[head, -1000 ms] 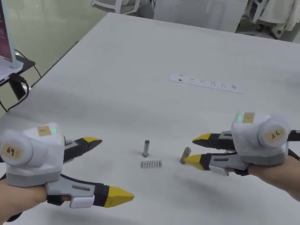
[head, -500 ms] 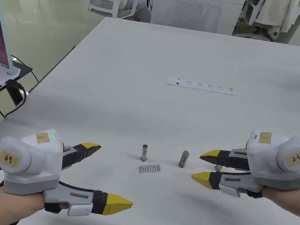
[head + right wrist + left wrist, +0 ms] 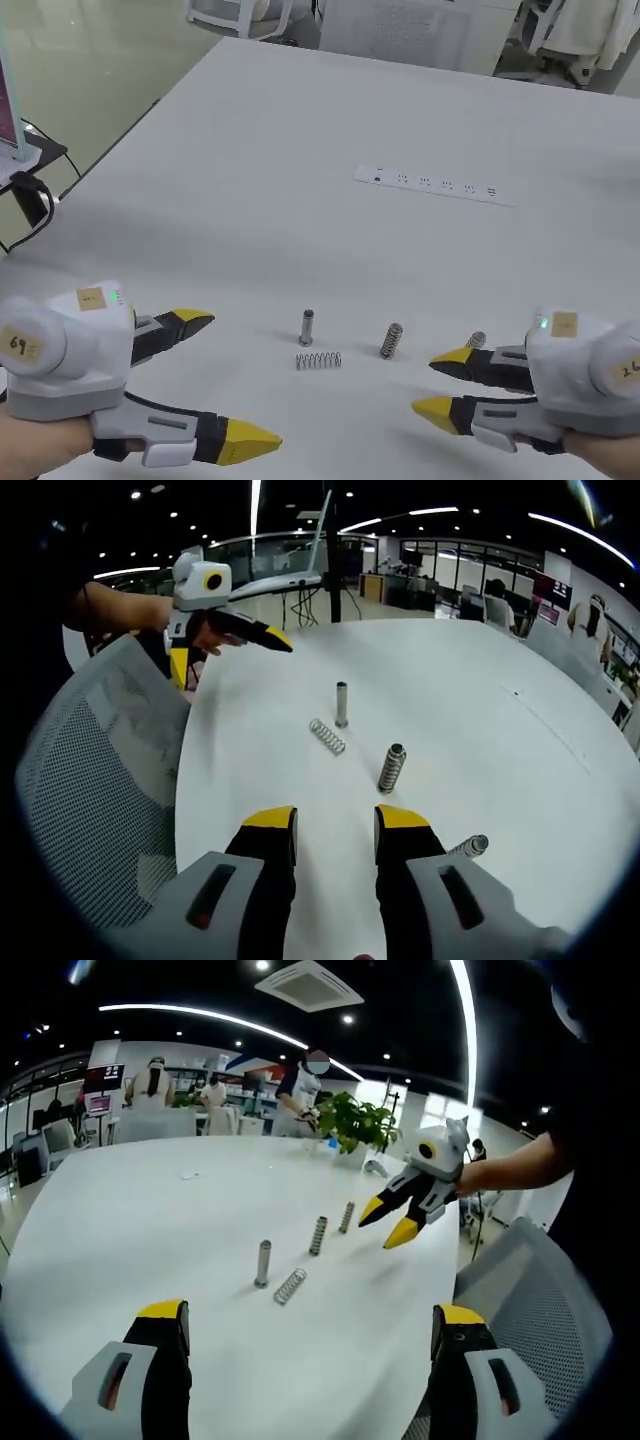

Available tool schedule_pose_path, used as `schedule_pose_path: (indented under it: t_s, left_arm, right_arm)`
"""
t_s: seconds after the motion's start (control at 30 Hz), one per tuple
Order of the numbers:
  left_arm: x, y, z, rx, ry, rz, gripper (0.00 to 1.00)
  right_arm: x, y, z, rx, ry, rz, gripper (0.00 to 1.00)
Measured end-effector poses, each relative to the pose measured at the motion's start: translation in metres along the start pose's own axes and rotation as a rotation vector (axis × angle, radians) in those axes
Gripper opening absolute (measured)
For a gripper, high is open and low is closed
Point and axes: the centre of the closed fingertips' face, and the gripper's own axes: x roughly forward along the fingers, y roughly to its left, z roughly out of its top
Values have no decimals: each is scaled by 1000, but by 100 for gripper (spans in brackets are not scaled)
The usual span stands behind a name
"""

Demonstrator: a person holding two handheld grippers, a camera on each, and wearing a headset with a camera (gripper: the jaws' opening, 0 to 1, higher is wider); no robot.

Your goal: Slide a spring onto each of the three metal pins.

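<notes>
A bare metal pin [image 3: 306, 326] stands upright on the white table, with a loose spring [image 3: 318, 360] lying flat just in front of it. To its right stands a pin with a spring on it [image 3: 391, 340], and further right a second sprung pin [image 3: 476, 341]. My right gripper [image 3: 438, 382] is open and holds nothing, its upper tip just short of that second pin. My left gripper [image 3: 225, 378] is wide open at the lower left, well apart from the bare pin. In the right gripper view the jaws [image 3: 335, 820] point at the nearer sprung pin [image 3: 391, 767].
A white power strip [image 3: 432, 185] lies across the table further back. The table's left edge [image 3: 120, 135] runs diagonally, with a stand and cables beyond it. Office chairs stand past the far end. A mesh chair [image 3: 100, 780] shows beside the table in the right gripper view.
My right gripper has drawn back to the right, away from the middle sprung pin, uncovering the second sprung pin. The left gripper has barely moved.
</notes>
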Motion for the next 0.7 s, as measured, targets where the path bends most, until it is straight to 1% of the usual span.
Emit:
schedule_pose_path:
  t_s: [0.1, 0.3, 0.37, 0.43, 0.6, 0.7]
  left_arm:
    - [0, 0, 0, 2, 1, -2, 98]
    - [-1, 1, 0, 0, 0, 1, 98]
    - [-1, 1, 0, -1, -2, 4, 98]
    - [-2, 2, 0, -3, -3, 4, 98]
    - [-2, 2, -1, -3, -3, 7, 98]
    - [-2, 2, -2, -5, -2, 8, 98]
  right_arm:
    - [5, 2, 4, -13, 3, 11, 29]
    - [16, 7, 18, -74, 11, 47, 29]
    - [20, 10, 22, -97, 17, 66, 28]
    - [24, 10, 24, -129, 28, 76, 28]
    - [34, 12, 35, -179, 38, 95, 28]
    - [41, 14, 38, -203, 48, 110, 27]
